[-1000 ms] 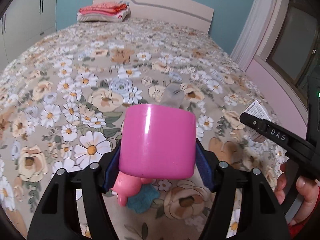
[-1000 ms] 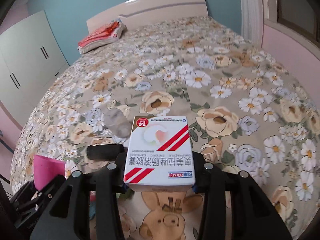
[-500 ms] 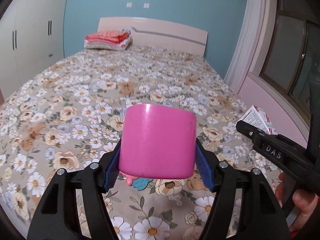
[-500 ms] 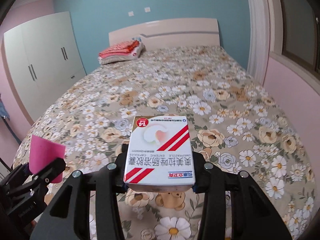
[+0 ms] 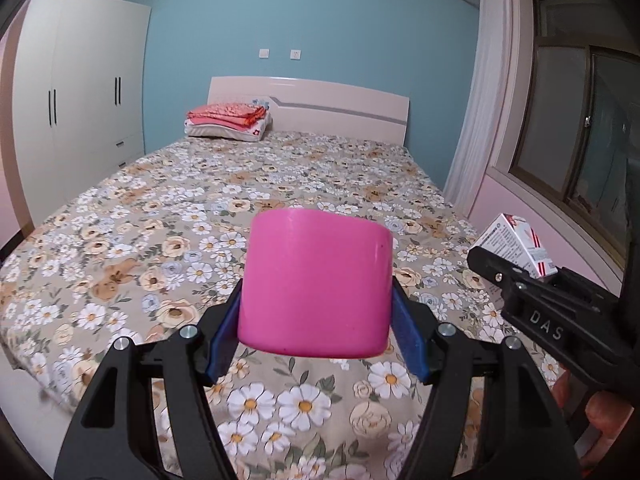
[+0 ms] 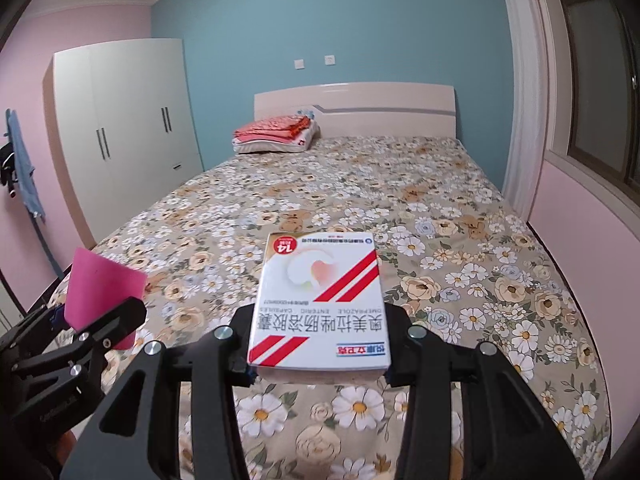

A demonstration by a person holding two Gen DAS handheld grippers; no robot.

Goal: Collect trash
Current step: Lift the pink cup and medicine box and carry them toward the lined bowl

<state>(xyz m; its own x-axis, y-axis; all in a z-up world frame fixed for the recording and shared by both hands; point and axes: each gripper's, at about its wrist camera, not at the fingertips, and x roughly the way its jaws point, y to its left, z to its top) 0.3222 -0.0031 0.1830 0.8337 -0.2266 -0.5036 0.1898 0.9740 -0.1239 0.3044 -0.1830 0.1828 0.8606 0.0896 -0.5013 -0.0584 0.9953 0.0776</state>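
My left gripper (image 5: 316,332) is shut on a pink plastic cup (image 5: 316,280), held above the foot of the bed. My right gripper (image 6: 318,344) is shut on a white medicine box with red stripes (image 6: 320,296), held flat above the bed. The box also shows at the right of the left wrist view (image 5: 516,244). The cup and left gripper show at the left of the right wrist view (image 6: 100,296). Both grippers are side by side, well above the bedspread.
A bed with a floral bedspread (image 5: 280,184) fills the room ahead. Folded red and white bedding (image 5: 228,120) lies by the headboard. A white wardrobe (image 5: 80,128) stands left, a window and curtain (image 5: 472,120) right.
Both grippers have risen and pulled back from the bedspread with their objects. The small toy and clear item seen on the bed earlier are out of view.
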